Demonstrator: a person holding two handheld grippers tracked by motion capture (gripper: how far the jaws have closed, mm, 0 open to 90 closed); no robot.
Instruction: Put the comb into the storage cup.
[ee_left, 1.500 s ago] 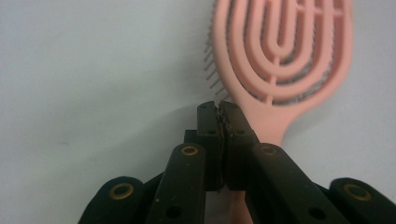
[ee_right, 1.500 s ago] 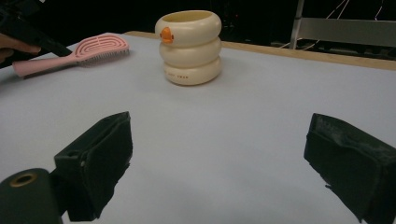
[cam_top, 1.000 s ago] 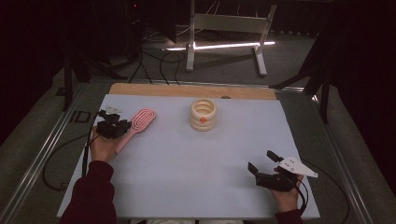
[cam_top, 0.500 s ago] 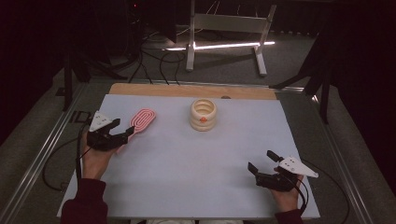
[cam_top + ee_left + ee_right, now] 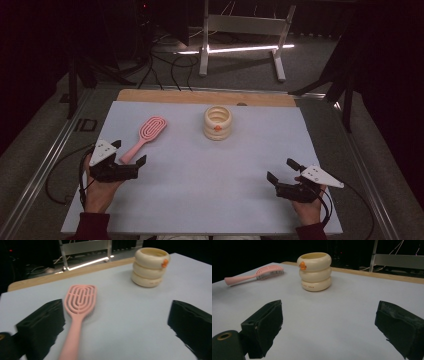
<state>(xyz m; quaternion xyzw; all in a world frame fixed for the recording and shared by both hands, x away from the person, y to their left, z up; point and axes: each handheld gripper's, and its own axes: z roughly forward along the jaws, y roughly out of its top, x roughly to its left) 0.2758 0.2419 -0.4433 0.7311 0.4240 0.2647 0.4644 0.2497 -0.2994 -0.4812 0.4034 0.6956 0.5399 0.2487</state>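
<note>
Two grippers are resting on the pale table [image 5: 200, 200] in the high view: the left gripper [image 5: 128, 153] is sitting with its jaws spread just beside the handle end of a pink hairbrush [image 5: 145, 135], which is lying flat to the left of the cream ringed cup [image 5: 218, 122]; the right gripper [image 5: 283, 169], also spread and gripping nothing, is lying well apart from the brush. Looking along the left gripper view, the brush [image 5: 78, 312] is showing a slotted oval head and slim handle, near one jaw but untouched. Across the right gripper view, the brush [image 5: 254, 275] is lying bristles down, left of the cup [image 5: 315, 271].
</note>
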